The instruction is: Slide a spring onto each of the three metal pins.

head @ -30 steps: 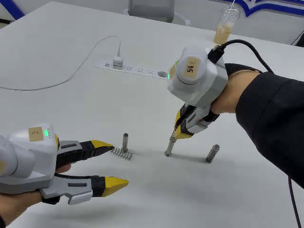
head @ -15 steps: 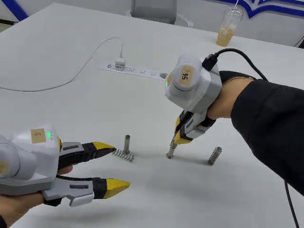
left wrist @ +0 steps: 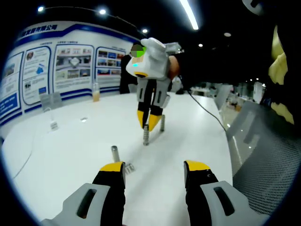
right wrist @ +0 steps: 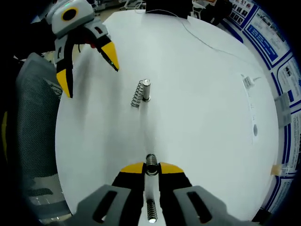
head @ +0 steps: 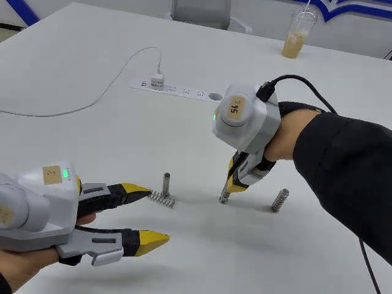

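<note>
My right gripper [head: 231, 185] points down, shut on a spring [right wrist: 151, 165] threaded over a slightly tilted metal pin [head: 224, 196] at mid-table. To its right, another spring [head: 280, 199] stands upright, apparently on a pin. A bare pin [head: 166, 182] stands upright to the left, and a loose spring [head: 162, 198] lies at its foot. My left gripper [head: 153, 215] hovers open at the lower left, its upper tip close to that loose spring. The left gripper view has the bare pin [left wrist: 114, 153] ahead of the open jaws and the right gripper [left wrist: 148, 117] beyond.
A white power strip [head: 177, 92] with a plugged charger and a long cable [head: 92, 101] lies further back on the white table [head: 92, 147]. A cup with a drink [head: 295, 37] stands at the far edge. A chair [head: 199, 11] sits behind the table.
My right gripper has come down along the middle pin with the spring, so less of the pin shows below its tips. The left gripper has stayed open in place.
</note>
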### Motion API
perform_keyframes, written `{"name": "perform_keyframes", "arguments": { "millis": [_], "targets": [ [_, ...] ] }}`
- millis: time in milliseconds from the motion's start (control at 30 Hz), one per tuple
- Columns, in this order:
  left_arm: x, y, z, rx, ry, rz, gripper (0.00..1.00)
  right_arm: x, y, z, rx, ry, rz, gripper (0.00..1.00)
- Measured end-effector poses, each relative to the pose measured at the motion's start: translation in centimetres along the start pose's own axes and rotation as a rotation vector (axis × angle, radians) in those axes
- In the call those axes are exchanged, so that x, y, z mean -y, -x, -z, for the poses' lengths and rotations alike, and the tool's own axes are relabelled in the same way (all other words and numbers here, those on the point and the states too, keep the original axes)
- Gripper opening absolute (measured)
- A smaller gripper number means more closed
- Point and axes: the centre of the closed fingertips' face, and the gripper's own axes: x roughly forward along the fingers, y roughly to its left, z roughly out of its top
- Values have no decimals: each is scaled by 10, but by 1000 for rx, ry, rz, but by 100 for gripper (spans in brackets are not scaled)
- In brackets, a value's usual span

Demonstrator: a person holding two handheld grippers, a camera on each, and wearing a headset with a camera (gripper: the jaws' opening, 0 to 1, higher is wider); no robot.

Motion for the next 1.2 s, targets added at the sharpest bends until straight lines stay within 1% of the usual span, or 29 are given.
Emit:
{"name": "perform_keyframes", "arguments": {
  "millis": [333, 433, 800, 967, 1200],
  "targets": [
    [-3, 0, 2, 0, 6, -4, 51, -1, -9, 6, -8, -25, -14, 12],
    [-3, 0, 2, 3, 7, -6, 51, 0, -10, 5, 1, -35, -13, 12],
    [-5, 1, 2, 4, 9, -10, 51, 1, -11, 7, -1, -31, -9, 13],
    [-4, 1, 2, 2, 10, -9, 51, 2, -11, 7, 7, -36, -5, 17],
    [-4, 1, 1, 5, 7, -8, 51, 4, -6, 5, 28, -41, 13, 22]
  ]
}}
